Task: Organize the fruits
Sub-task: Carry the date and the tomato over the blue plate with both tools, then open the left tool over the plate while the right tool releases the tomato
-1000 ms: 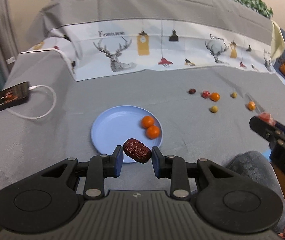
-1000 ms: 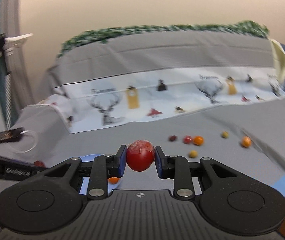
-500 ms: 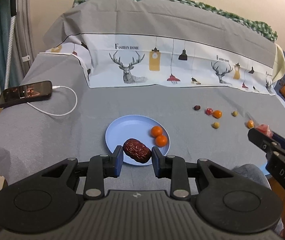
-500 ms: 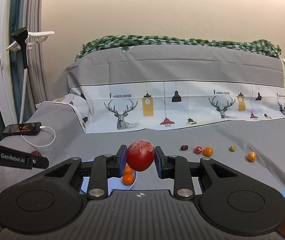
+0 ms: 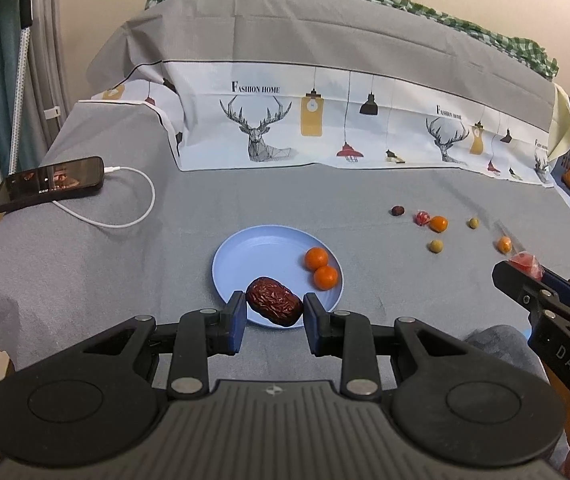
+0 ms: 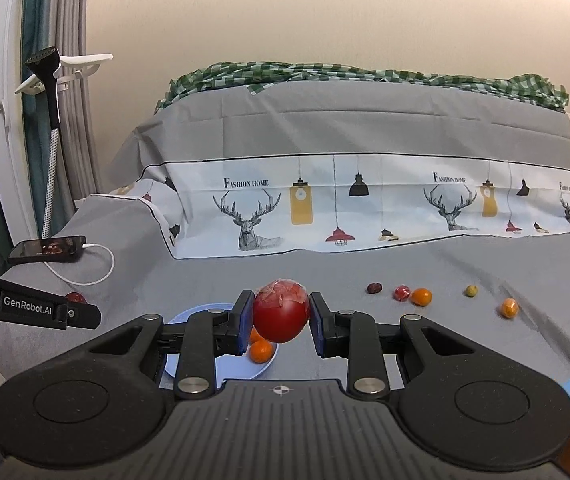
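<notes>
From the left wrist camera, the left gripper [image 5: 273,312] clamps a wrinkled, dark red dried date [image 5: 273,306], oval and glossy, held lengthwise between its blue pads above the near rim of the plate [image 5: 257,256]. The plate is round, smooth and pale blue, lying on matte grey cloth [image 5: 125,264]. Two small, shiny oranges [image 5: 321,268] sit touching each other at the plate's right side. Right of the plate, well apart from it, six small loose fruits [image 5: 437,224] lie scattered. Left of the plate, beyond it, a black phone [image 5: 51,188] lies with a white cable.

From the right wrist camera, the right gripper [image 6: 281,320] pinches a round red fruit [image 6: 281,316], smooth, with crinkled clear film on top, above the plate's [image 6: 189,320] right edge. The left gripper's black finger [image 6: 37,312] reaches in left of the plate.
</notes>
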A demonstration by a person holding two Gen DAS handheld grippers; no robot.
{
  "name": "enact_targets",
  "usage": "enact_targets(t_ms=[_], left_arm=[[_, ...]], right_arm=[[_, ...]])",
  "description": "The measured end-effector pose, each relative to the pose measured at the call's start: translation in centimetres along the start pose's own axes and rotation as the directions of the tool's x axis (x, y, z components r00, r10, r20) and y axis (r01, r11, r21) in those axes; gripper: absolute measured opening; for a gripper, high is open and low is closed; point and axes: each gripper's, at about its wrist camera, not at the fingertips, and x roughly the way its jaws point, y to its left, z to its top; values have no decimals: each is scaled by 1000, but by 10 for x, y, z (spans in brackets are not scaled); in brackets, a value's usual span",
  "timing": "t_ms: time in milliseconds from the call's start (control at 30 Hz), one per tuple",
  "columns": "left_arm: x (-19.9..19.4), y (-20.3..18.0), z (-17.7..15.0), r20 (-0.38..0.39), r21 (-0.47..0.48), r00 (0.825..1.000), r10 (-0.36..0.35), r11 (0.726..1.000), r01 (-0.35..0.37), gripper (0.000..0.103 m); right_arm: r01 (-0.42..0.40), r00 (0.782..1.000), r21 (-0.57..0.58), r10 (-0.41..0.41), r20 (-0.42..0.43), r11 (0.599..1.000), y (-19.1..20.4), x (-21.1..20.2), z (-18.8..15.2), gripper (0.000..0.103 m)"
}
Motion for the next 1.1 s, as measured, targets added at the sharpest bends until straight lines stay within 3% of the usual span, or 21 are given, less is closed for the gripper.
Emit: enact_targets(t_ms=[700, 1100], left_arm=[[41, 22, 22, -41, -49, 998, 46, 998, -48, 34], [130, 25, 50, -110, -31, 993, 30, 999, -34, 34]], right_arm=[[-56, 990, -43, 50, -133, 998, 10, 57, -4, 30], [-102, 962, -63, 82, -259, 993, 29, 151, -16, 30]])
